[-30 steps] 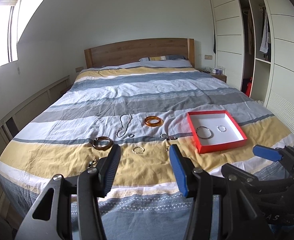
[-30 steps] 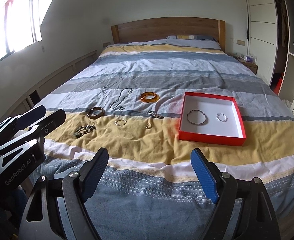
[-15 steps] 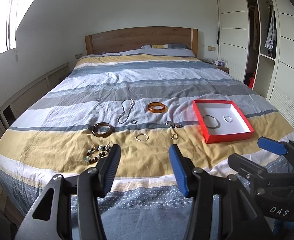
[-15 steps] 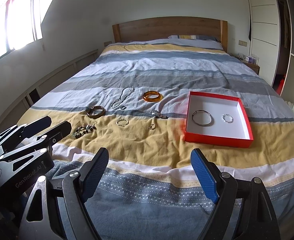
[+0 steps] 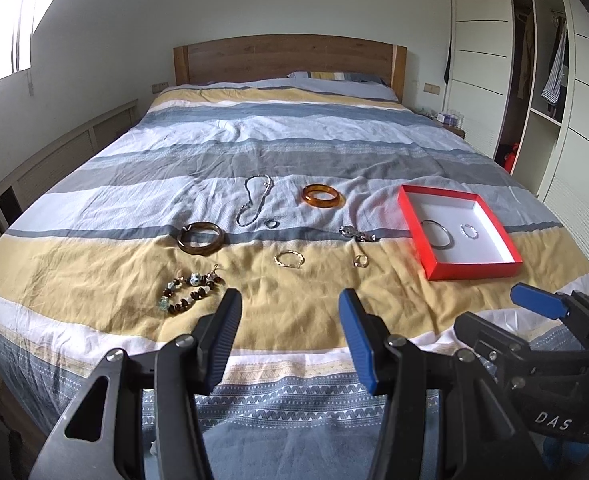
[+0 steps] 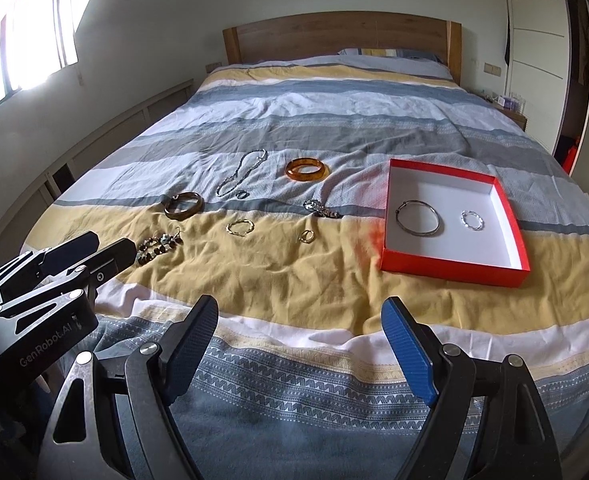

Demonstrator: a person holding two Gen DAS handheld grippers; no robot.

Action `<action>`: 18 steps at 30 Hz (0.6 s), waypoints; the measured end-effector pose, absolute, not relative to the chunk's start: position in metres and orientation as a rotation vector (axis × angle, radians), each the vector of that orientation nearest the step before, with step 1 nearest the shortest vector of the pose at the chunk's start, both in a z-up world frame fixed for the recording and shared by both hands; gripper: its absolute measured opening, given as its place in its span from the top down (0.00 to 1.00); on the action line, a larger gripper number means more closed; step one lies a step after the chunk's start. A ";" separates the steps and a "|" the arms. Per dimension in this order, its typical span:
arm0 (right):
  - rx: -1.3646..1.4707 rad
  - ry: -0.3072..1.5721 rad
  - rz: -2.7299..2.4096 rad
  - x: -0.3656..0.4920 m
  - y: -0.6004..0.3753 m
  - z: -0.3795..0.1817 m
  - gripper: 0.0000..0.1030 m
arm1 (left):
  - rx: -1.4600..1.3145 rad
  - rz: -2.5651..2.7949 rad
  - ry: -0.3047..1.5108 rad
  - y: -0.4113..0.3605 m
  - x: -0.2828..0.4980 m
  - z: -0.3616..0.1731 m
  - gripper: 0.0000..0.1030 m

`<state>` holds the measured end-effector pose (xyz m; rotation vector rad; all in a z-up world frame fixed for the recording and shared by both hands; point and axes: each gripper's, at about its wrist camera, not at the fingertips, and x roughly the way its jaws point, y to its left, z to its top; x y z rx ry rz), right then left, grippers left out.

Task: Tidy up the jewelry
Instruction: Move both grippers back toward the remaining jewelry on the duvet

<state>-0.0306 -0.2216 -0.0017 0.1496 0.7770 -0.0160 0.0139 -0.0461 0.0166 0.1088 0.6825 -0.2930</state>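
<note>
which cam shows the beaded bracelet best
The left wrist view: the beaded bracelet lies whole and unblocked on the yellow stripe, beads distinct. In the right wrist view the bracelet sits partly behind the left gripper, smaller and darker.

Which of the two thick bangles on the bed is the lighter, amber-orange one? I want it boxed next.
The amber-orange bangle, lying nearer the headboard on the pale stripe; the dark brown bangle sits at the yellow stripe's edge.

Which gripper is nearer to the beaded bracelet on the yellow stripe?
Left. The left gripper hovers just beside the beaded bracelet, short of it; the right gripper hangs farther off, toward the red box.
</note>
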 end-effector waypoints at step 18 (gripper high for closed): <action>0.172 0.849 0.041 0.009 -0.218 -0.032 0.31 | 0.081 -0.236 0.799 -0.023 0.056 -0.023 0.53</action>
